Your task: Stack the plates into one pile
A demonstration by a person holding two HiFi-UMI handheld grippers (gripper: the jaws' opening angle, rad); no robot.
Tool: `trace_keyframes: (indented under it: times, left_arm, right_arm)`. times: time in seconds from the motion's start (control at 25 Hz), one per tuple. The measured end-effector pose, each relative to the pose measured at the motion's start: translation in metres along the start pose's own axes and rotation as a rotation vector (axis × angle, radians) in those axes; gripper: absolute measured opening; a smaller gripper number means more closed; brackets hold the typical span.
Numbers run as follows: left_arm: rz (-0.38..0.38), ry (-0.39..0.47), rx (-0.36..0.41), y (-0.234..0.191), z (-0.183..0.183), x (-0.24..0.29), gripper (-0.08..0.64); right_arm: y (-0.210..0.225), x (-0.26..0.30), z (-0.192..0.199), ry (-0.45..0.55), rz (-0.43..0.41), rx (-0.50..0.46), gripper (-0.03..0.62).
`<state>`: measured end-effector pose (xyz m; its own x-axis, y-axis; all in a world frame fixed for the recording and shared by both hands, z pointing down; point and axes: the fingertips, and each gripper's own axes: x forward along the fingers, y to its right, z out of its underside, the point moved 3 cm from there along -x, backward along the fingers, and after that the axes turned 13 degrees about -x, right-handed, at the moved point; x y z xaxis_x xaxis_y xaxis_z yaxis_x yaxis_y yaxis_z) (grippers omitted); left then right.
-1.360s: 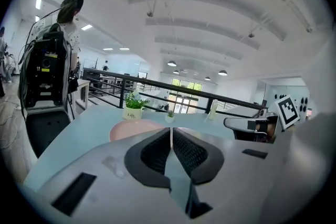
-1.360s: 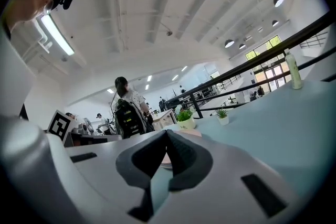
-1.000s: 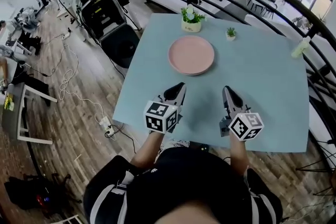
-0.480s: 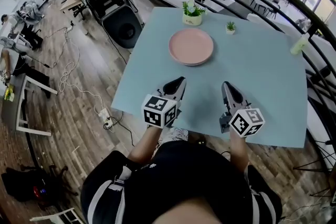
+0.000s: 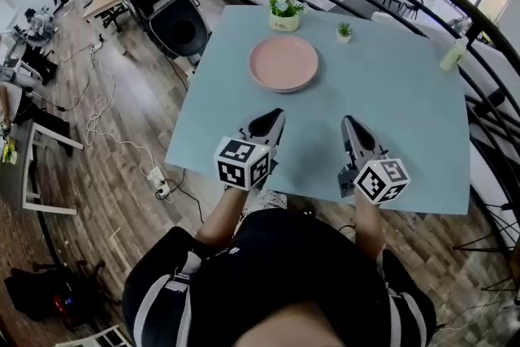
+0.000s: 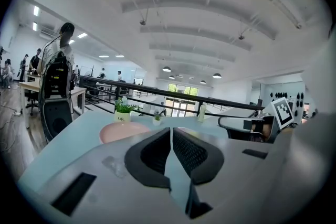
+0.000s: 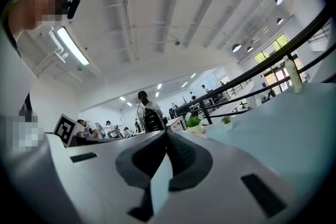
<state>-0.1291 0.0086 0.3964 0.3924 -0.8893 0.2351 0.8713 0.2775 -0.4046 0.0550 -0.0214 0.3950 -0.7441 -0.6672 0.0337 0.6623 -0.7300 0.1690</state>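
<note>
Left claw (image 5: 275,116): shut tight with nothing in it, over the near part of the table (image 5: 406,110).
Right claw (image 5: 351,124): shut tight too, also with nothing in it, beside the left one.
Pink plates (image 5: 283,63): in one pile farther back, near a potted plant (image 5: 283,12), well apart from both claws.

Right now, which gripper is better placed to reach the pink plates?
Probably left. The left gripper points almost straight at the pink plates; the right gripper sits further aside. Both have jaws shut, empty.

Open tabletop (image 5: 406,110) before plates (image 5: 283,63), potted plants (image 5: 282,12) behind
</note>
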Motion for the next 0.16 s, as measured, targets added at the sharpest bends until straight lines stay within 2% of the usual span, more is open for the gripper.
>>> trace_keyframes:
  times: [0.16]
  left_arm:
    - [0.009, 0.004, -0.008, 0.0015, -0.0041, 0.0016, 0.025]
  right_arm:
    - [0.0012, 0.0000, -0.0065, 0.013, 0.003, -0.002, 0.005]
